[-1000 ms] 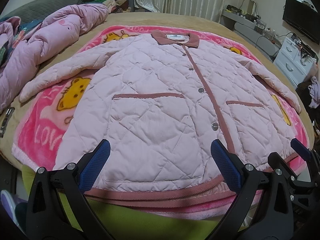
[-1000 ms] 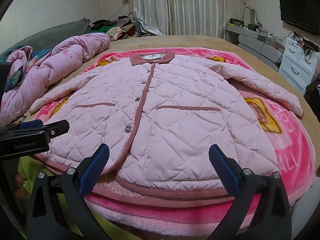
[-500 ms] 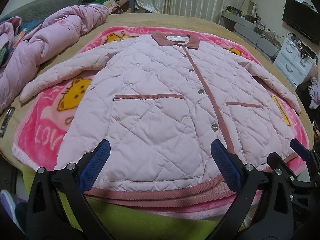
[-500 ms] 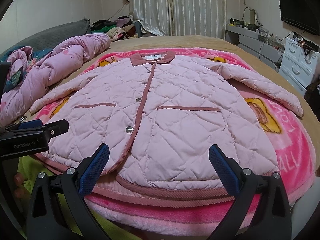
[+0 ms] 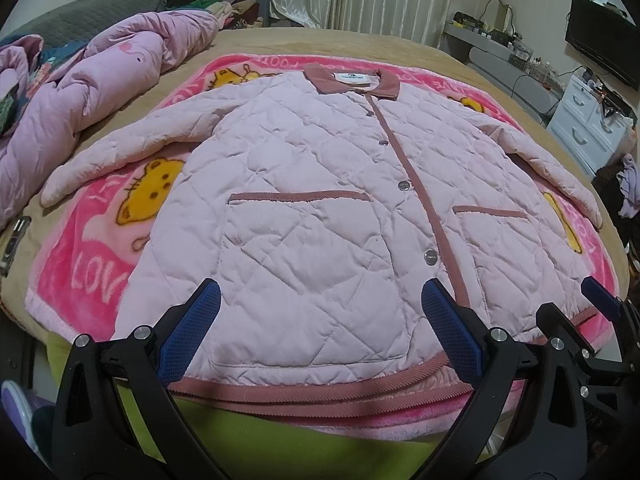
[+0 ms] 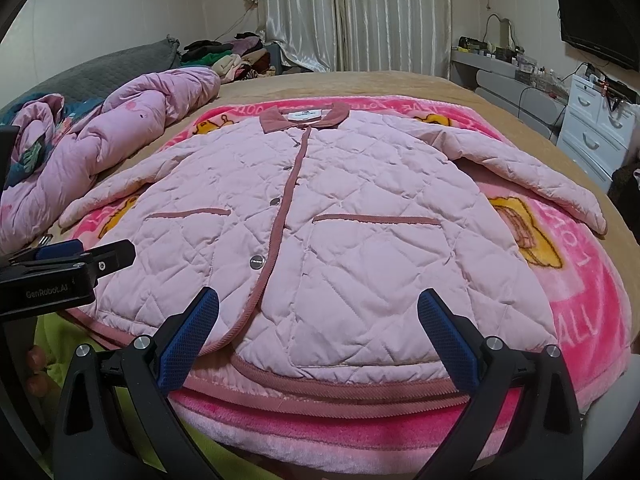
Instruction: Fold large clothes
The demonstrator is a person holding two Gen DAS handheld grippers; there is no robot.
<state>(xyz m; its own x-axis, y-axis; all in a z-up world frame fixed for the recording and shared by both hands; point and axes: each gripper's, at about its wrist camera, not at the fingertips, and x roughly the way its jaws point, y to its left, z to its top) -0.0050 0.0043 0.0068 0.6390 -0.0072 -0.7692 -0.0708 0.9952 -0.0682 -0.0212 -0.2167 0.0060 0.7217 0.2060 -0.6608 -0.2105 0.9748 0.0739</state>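
Observation:
A large pink quilted jacket [image 5: 320,208] lies flat and buttoned, front up, on a pink cartoon blanket [image 5: 88,280], collar far, hem near, sleeves spread to both sides. It also shows in the right wrist view [image 6: 360,248]. My left gripper [image 5: 320,332] is open and empty, just above the hem at the jacket's left half. My right gripper [image 6: 318,332] is open and empty, above the hem at the right half. The left gripper's body shows at the left edge of the right wrist view [image 6: 60,276].
A crumpled pink duvet [image 5: 100,80] lies on the bed's left side. A clothes pile [image 6: 228,56] sits at the back by the curtains. White drawers [image 6: 596,120] and a TV [image 6: 596,36] stand at the right. A green cloth [image 5: 280,436] hangs below the bed's front edge.

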